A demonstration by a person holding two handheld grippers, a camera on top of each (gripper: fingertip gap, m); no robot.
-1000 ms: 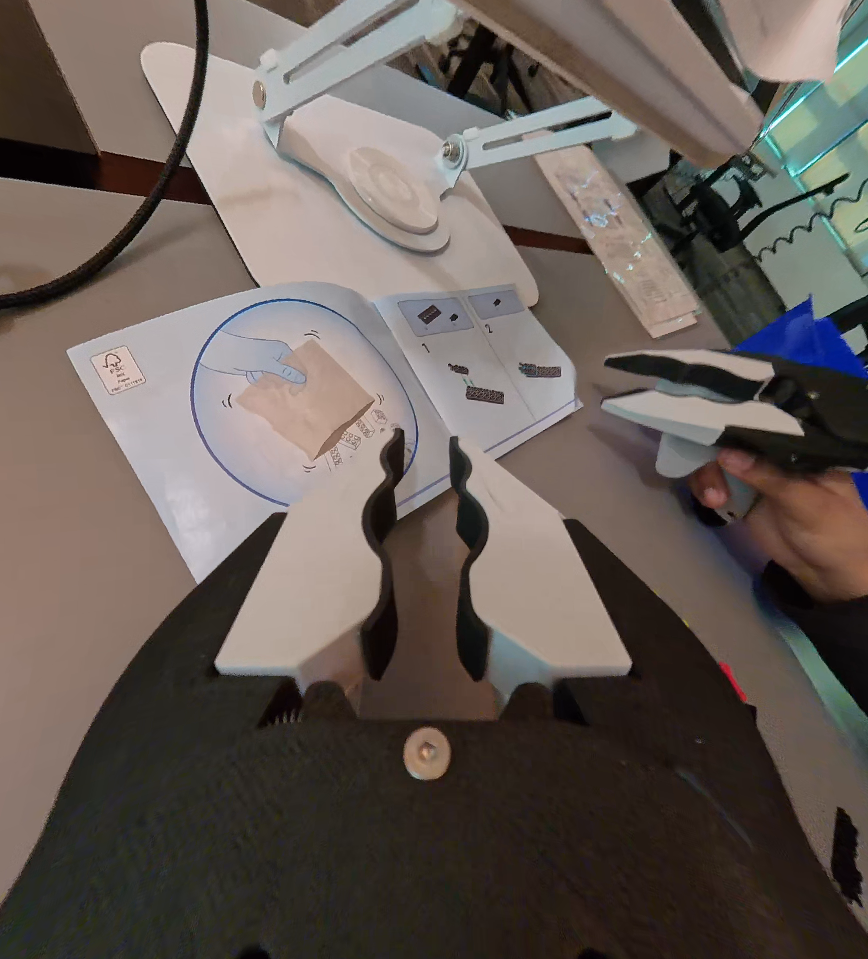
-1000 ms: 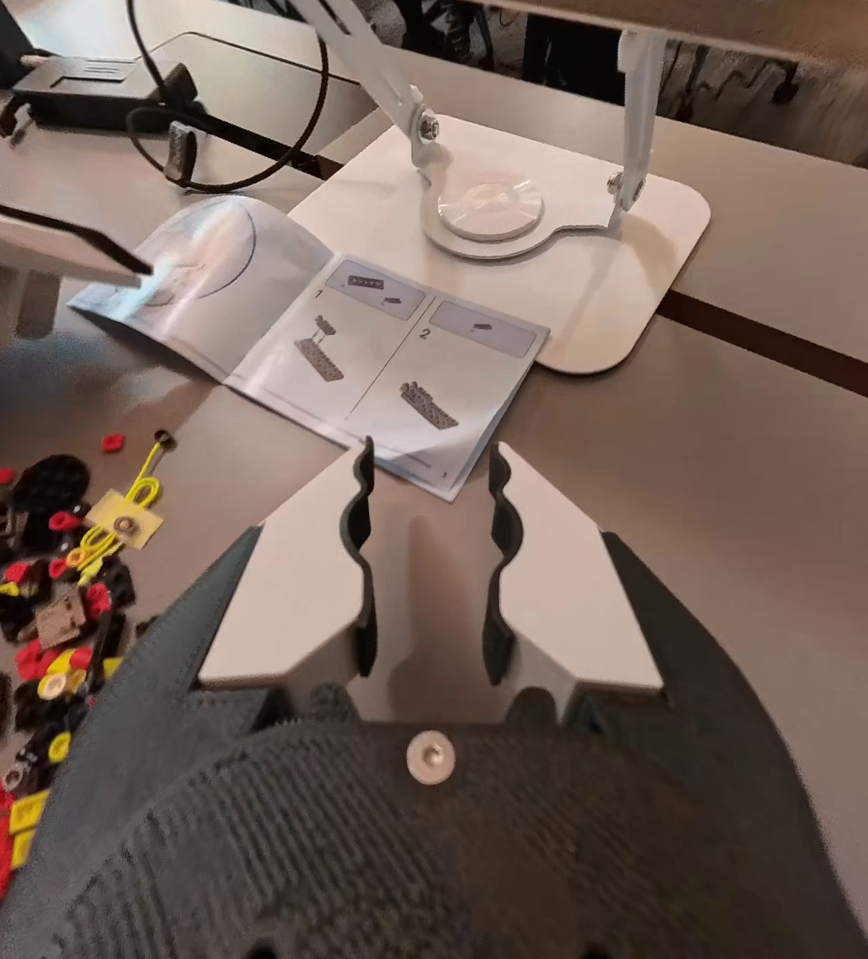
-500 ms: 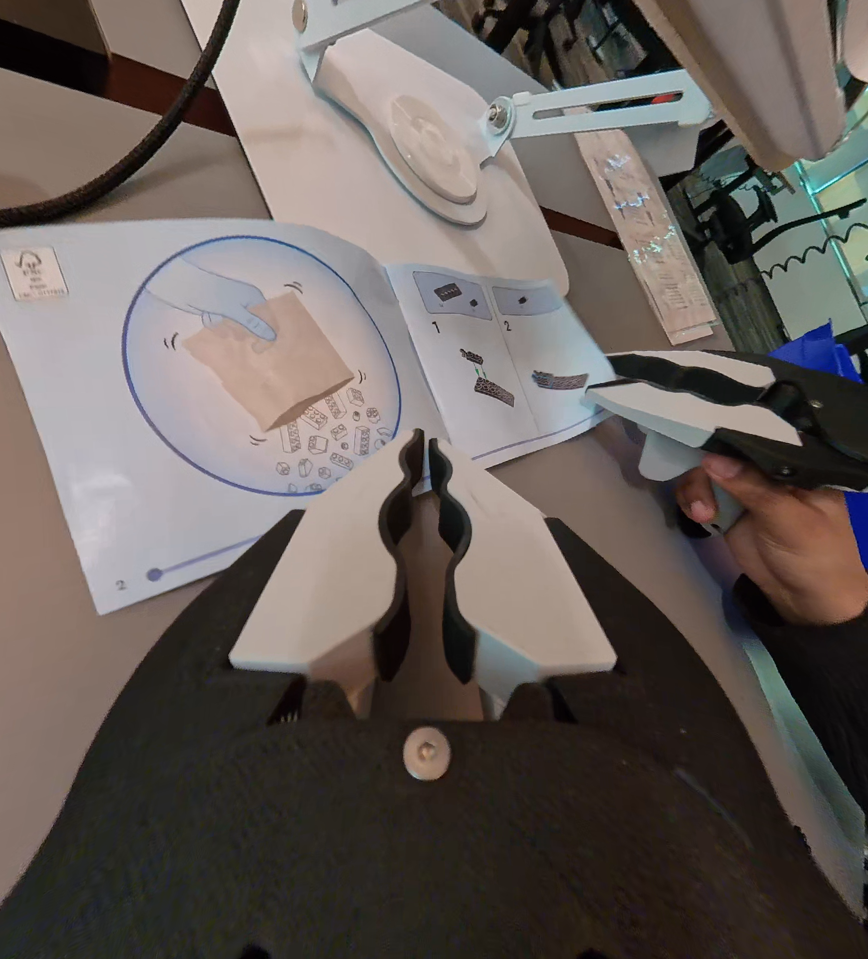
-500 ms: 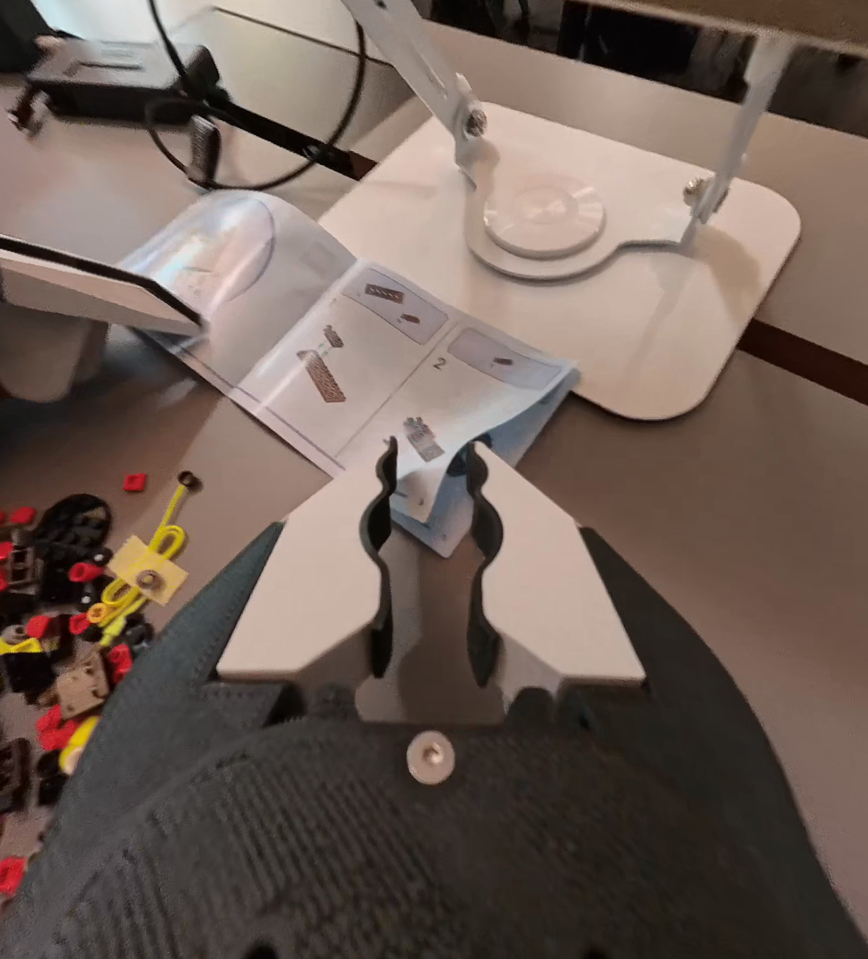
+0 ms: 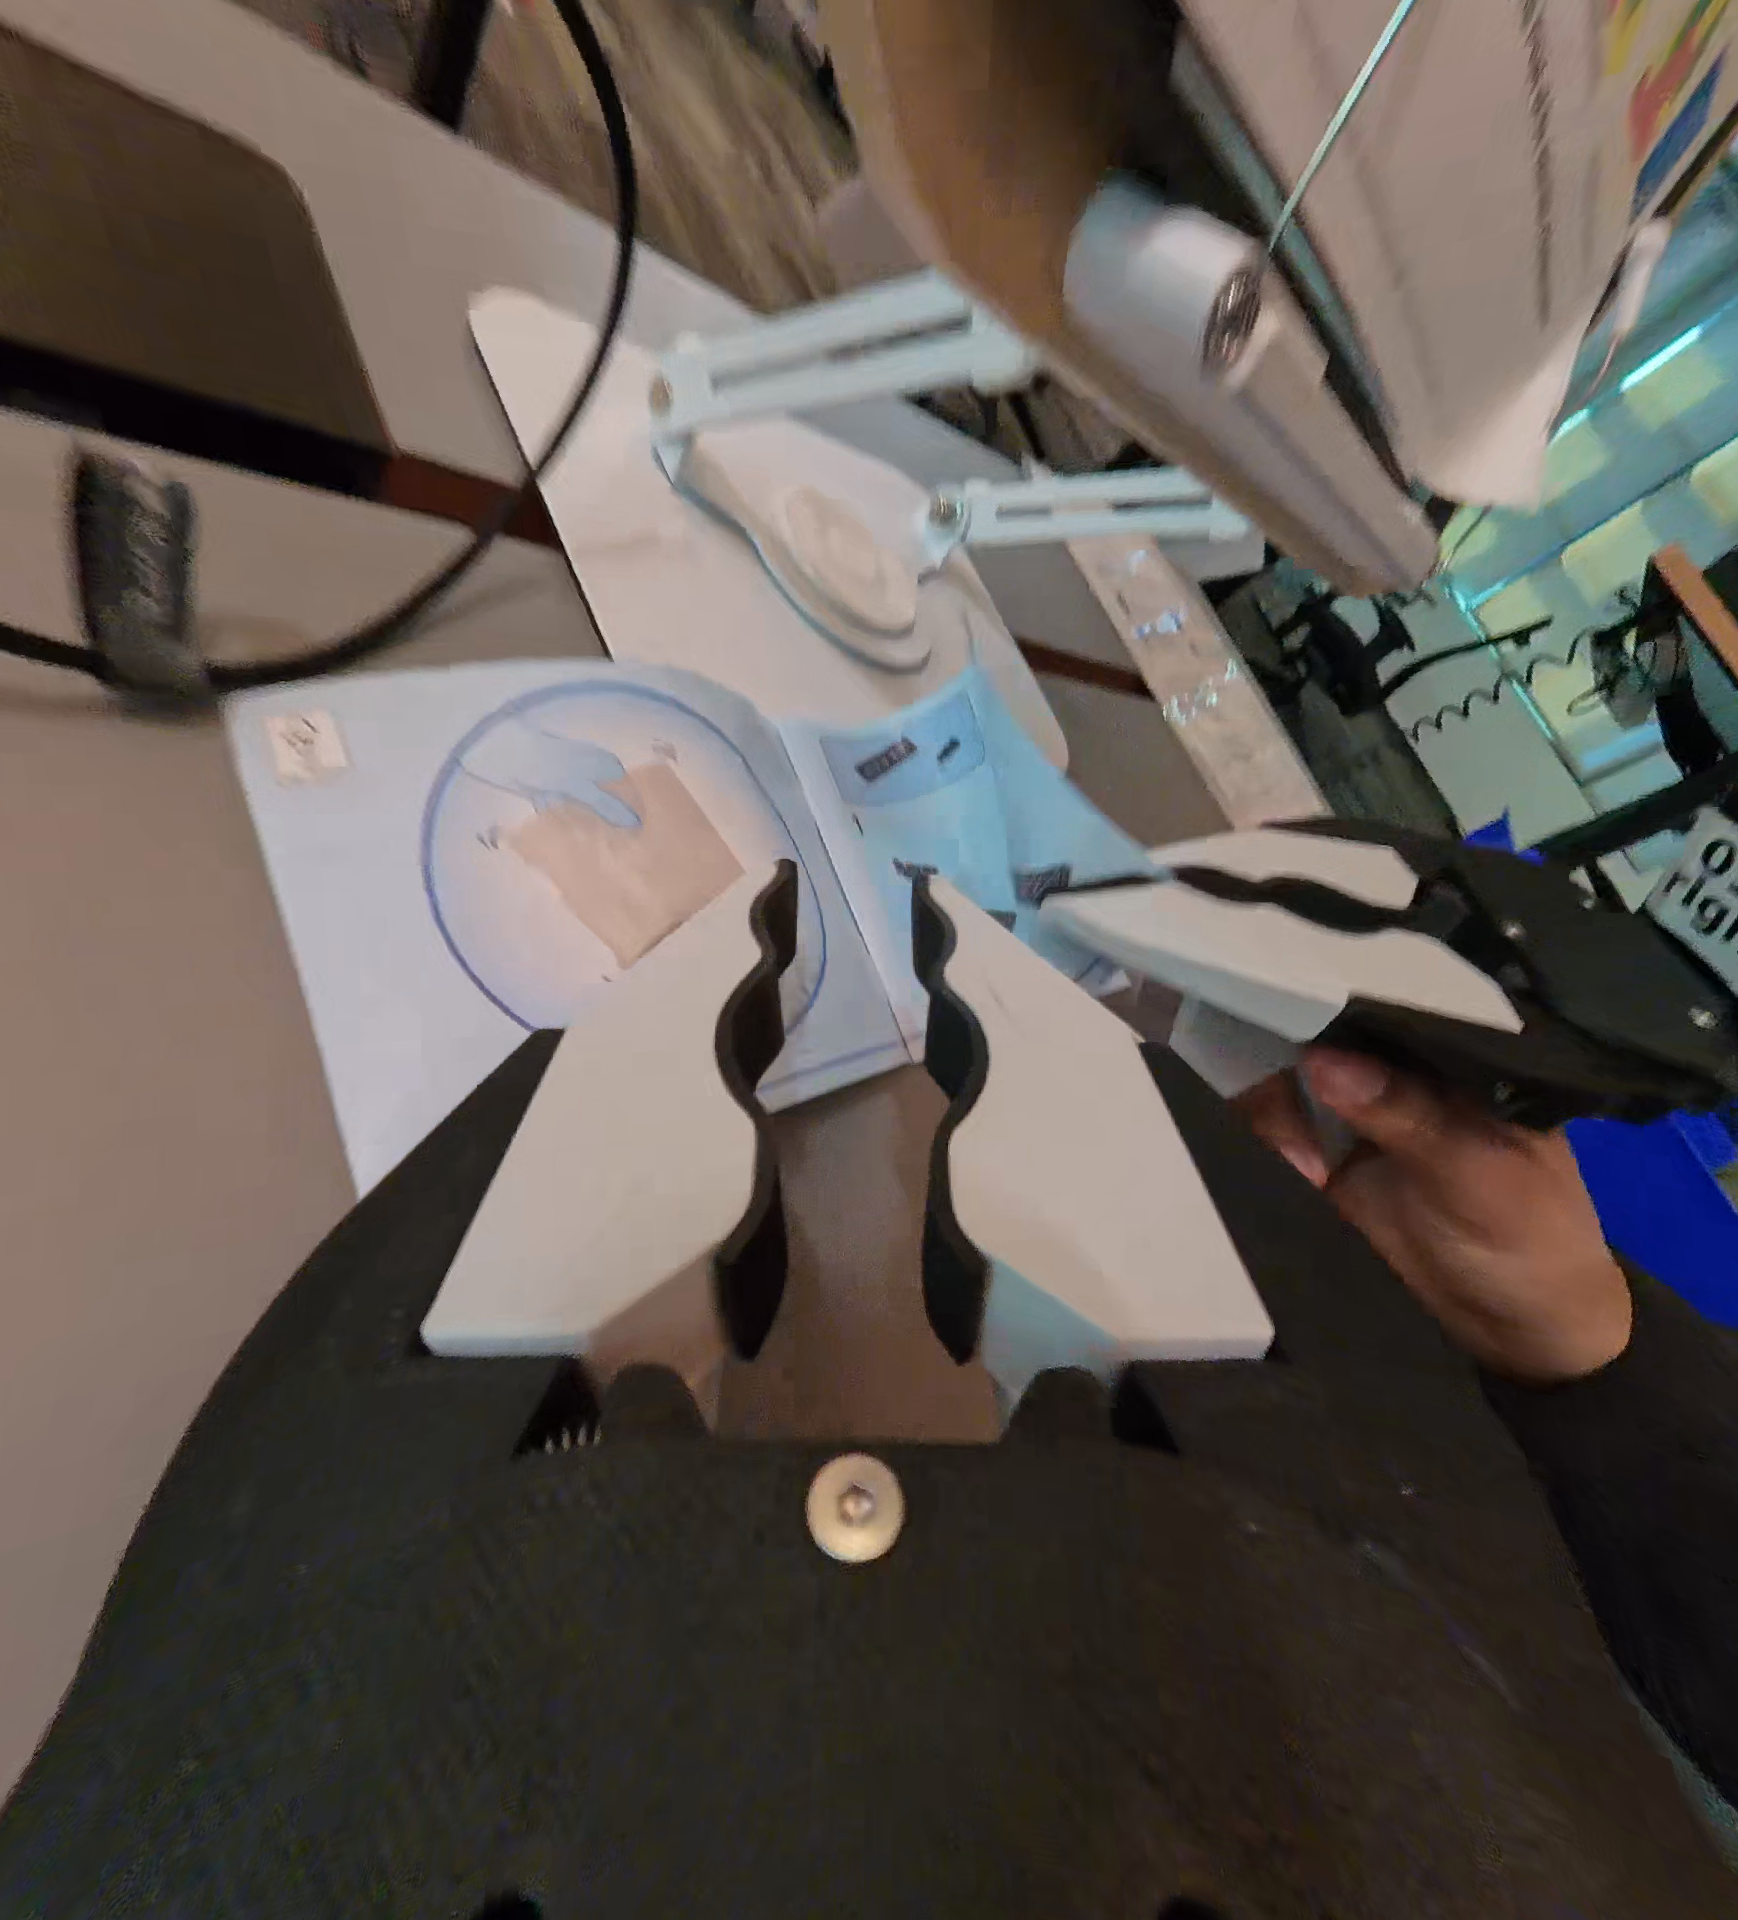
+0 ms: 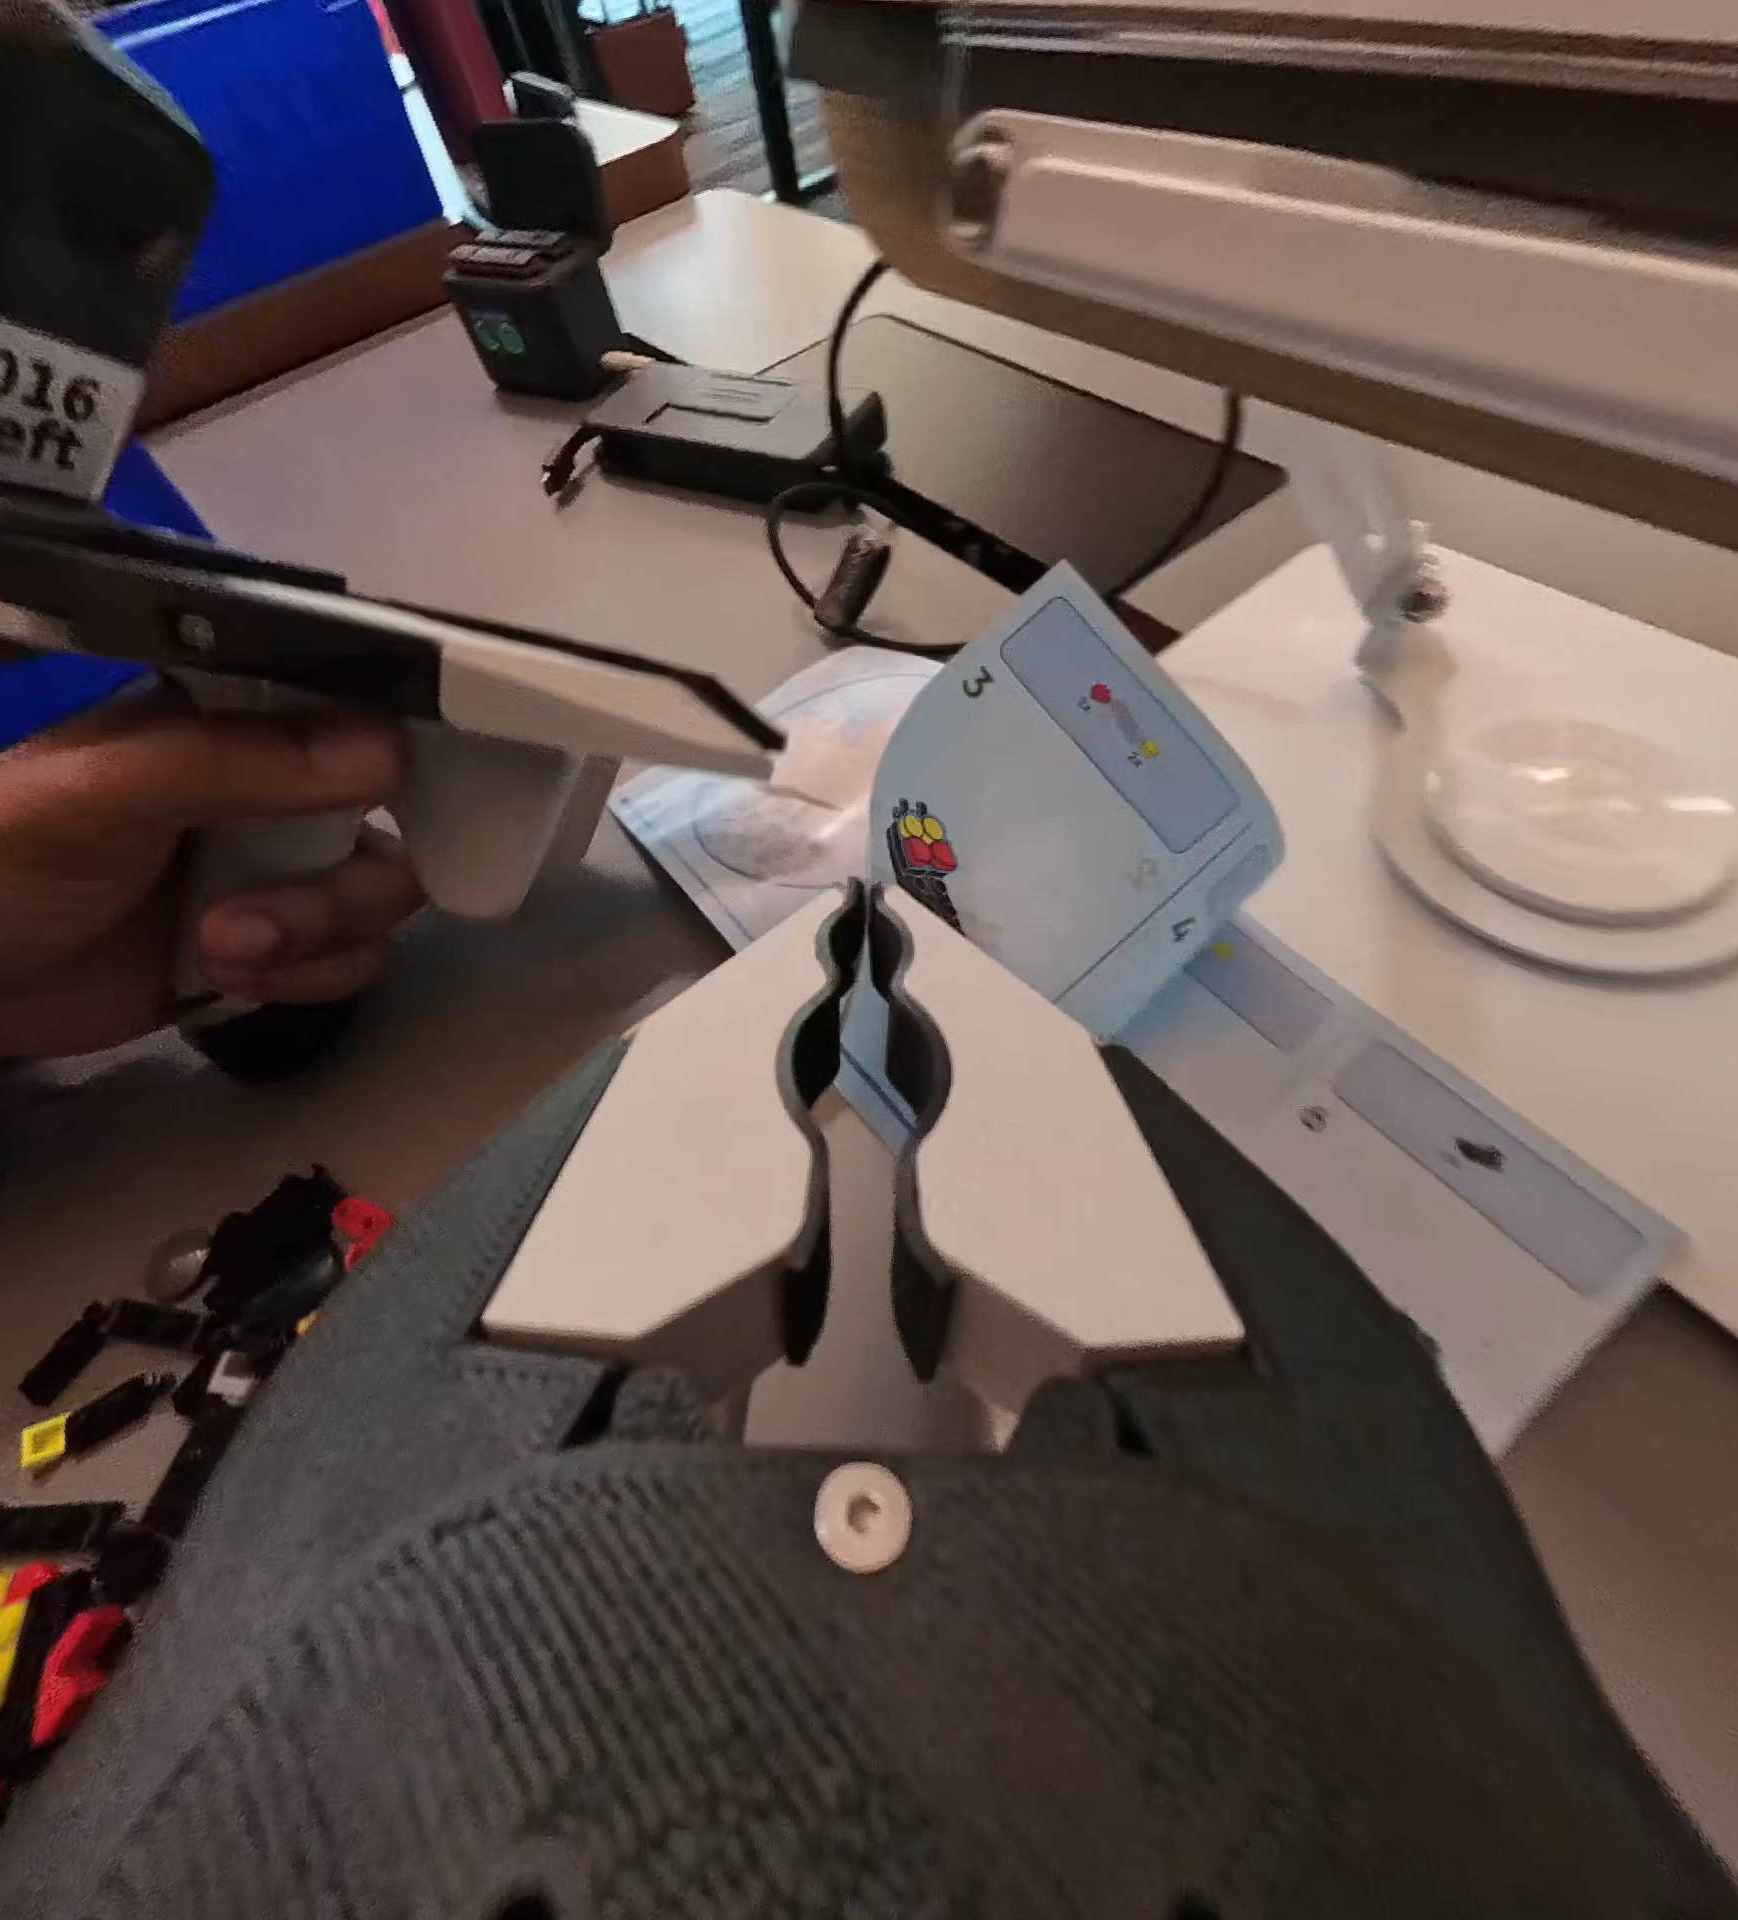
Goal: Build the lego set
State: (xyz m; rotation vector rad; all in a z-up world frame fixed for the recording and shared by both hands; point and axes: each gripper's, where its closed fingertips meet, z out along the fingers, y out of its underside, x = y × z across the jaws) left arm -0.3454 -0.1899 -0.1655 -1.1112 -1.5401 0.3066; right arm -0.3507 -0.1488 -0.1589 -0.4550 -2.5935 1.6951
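The instruction booklet [image 5: 553, 831] lies open on the grey table. My right gripper [image 6: 865, 904] is shut on the edge of its right-hand page [image 6: 1073, 790] and holds that page lifted and curled over, so the following pages [image 6: 1416, 1132] show. It also appears in the left wrist view [image 5: 1083, 904], pinching the page. My left gripper [image 5: 849, 904] is open and empty, hovering just above the booklet's left page; in the right wrist view [image 6: 740, 738] it points in from the left. Loose red, yellow and black lego pieces [image 6: 13, 1558] lie in a heap at the lower left.
A white monitor stand base [image 6: 1571, 831] sits right behind the booklet, with the monitor overhead. A black cable [image 6: 948, 540], a black power brick [image 6: 730, 426] and a small black device [image 6: 532, 312] lie farther back. A blue object [image 6: 304, 135] is at the far left. My right fingertips sit around 5 cm from my left ones.
My right gripper has closed on the right page's edge and lifted it over towards the left. My left gripper has opened from nearly shut and drawn back a little from the booklet.
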